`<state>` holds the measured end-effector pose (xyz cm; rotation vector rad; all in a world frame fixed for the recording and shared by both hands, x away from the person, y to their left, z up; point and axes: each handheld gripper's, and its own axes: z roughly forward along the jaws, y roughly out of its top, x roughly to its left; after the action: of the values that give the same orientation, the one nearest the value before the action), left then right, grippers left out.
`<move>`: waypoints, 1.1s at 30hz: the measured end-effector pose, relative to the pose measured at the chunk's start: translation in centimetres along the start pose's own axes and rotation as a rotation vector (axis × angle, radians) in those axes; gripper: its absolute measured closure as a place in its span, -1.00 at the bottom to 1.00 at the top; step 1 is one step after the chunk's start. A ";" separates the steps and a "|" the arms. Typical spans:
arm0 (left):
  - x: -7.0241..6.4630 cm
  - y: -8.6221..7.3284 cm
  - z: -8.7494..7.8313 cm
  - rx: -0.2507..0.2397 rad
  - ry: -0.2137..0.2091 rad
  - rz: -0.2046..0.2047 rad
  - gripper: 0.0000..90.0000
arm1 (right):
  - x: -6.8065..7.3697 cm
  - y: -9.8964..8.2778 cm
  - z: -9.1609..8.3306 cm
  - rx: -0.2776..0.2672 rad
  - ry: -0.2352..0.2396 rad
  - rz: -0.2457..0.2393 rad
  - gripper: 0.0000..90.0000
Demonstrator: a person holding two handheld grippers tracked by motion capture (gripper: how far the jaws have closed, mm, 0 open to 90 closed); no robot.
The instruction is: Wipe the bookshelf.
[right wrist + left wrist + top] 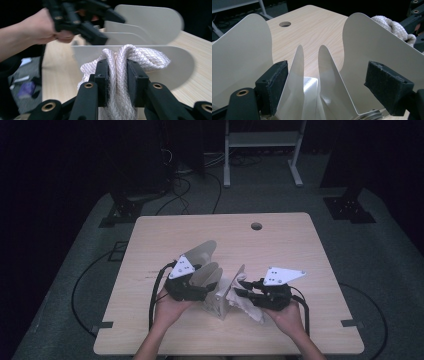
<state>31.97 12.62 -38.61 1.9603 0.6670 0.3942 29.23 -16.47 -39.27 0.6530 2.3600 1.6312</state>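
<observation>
White waffle-weave cloth (120, 75) is pinched between the right gripper (117, 75) fingers, draped against the outer plate of a cream metal divider rack (212, 287) mid-counter (280, 240). Two inner rack plates are straddled by the left gripper (337, 80) fingers, spread wide.

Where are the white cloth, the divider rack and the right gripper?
white cloth (147, 58): right gripper view, on the bunched fold above the jaws.
divider rack (372, 47): left gripper view, on the face of a tall outer plate.
right gripper (116, 75): right gripper view, midway between its fingertips, shut on the cloth.
</observation>
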 end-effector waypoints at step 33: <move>-0.1 -0.1 0.0 -0.003 0.006 -0.001 -0.60 | 1.8 0.4 0.4 0.009 0.037 -0.031 0.59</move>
<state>31.91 12.60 -38.68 1.9568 0.6710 0.3996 27.89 -15.17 -38.87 0.5907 2.3922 1.6344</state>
